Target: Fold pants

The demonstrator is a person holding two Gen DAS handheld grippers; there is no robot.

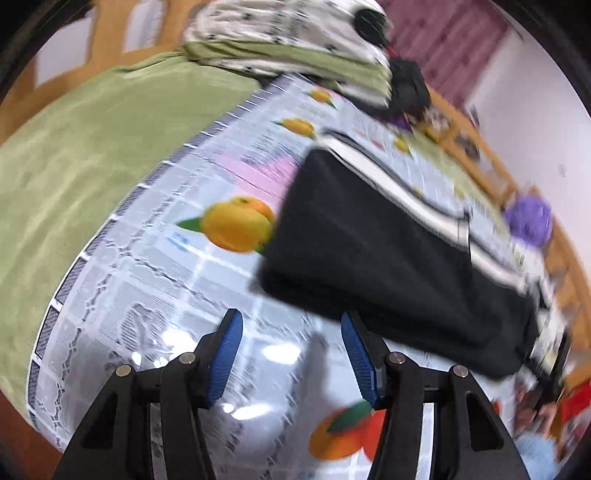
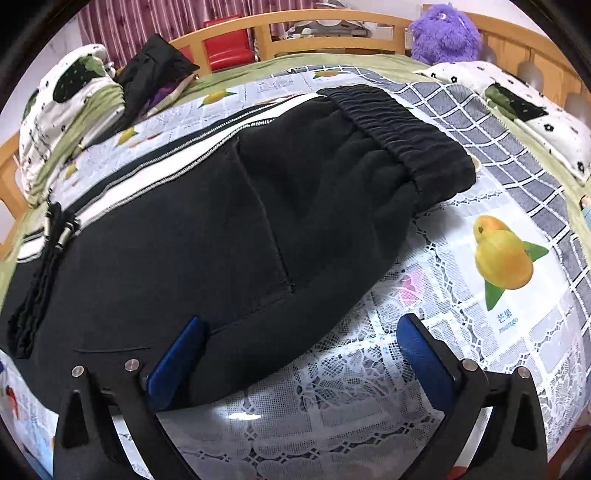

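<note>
Black pants [image 2: 229,229] with white side stripes lie folded on a fruit-print mat [image 2: 369,406] on the bed, their elastic cuffs [image 2: 399,122] at the far right. My right gripper [image 2: 299,328] is open and empty, low over the pants' near edge, its left finger over the fabric. In the blurred left wrist view the pants [image 1: 388,251] lie ahead and right. My left gripper [image 1: 291,325] is open and empty above the mat [image 1: 166,295], its right finger beside the fold's near edge.
A purple plush toy [image 2: 443,35] sits by the wooden bed rail [image 2: 332,22]. Folded bedding [image 2: 62,110] and a black garment [image 2: 155,66] lie at the far left, a pillow [image 2: 535,110] at the right. A green sheet [image 1: 92,147] lies beyond the mat.
</note>
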